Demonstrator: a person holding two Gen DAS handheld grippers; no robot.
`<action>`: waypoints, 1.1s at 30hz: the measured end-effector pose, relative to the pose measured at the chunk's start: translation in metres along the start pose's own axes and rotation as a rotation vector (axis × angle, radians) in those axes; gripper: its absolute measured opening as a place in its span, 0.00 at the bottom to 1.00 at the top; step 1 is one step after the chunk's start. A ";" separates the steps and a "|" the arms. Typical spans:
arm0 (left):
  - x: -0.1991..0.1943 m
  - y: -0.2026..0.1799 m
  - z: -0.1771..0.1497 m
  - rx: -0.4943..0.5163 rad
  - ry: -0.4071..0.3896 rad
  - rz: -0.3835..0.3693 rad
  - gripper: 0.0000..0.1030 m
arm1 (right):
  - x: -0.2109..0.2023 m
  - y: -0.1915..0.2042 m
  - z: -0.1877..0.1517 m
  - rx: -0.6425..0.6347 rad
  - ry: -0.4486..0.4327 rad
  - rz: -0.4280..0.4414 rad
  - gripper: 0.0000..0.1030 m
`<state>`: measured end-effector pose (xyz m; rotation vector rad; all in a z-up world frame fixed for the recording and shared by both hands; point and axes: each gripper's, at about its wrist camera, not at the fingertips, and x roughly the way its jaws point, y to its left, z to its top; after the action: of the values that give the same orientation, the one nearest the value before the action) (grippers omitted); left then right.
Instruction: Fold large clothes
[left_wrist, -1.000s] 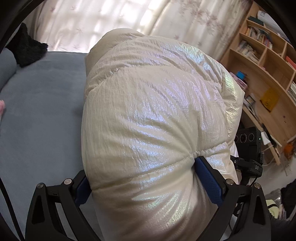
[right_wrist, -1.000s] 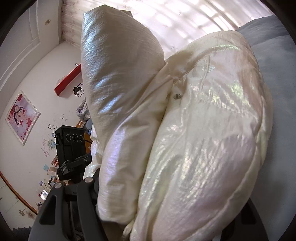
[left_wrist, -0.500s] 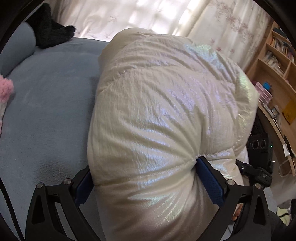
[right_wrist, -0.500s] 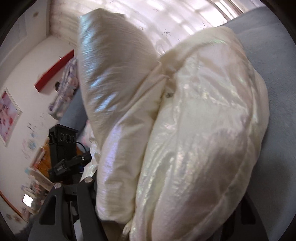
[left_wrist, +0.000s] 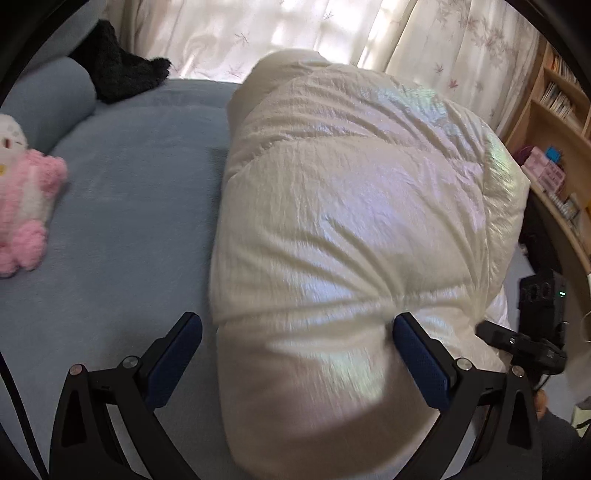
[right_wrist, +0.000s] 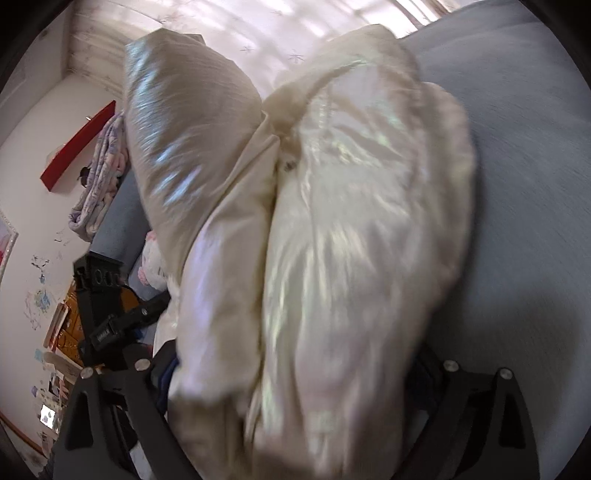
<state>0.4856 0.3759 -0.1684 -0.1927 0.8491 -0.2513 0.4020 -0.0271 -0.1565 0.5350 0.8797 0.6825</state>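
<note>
blue bedding (left_wrist: 122, 206) carries the folded cream puffer jacket (left_wrist: 354, 206), so release cleanly: the right gripper (right_wrist: 291, 384) is opening around the bundle, the left gripper (left_wrist: 295, 343) stands wide with one pad clear, and both should back straight out.

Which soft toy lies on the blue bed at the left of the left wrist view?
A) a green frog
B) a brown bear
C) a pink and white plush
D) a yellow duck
C: a pink and white plush lies on the blue bed, left of the cream puffer jacket.
</note>
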 end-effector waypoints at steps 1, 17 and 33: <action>-0.009 -0.009 -0.002 0.010 -0.012 0.029 1.00 | -0.008 0.001 -0.004 -0.001 0.006 -0.013 0.93; -0.179 -0.183 -0.118 0.021 -0.014 0.194 1.00 | -0.167 0.101 -0.102 -0.117 0.088 -0.254 0.94; -0.327 -0.328 -0.199 -0.027 -0.062 0.234 1.00 | -0.324 0.186 -0.171 -0.141 0.013 -0.377 0.94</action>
<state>0.0807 0.1460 0.0243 -0.1243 0.8061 -0.0146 0.0542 -0.1137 0.0431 0.2284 0.9058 0.4001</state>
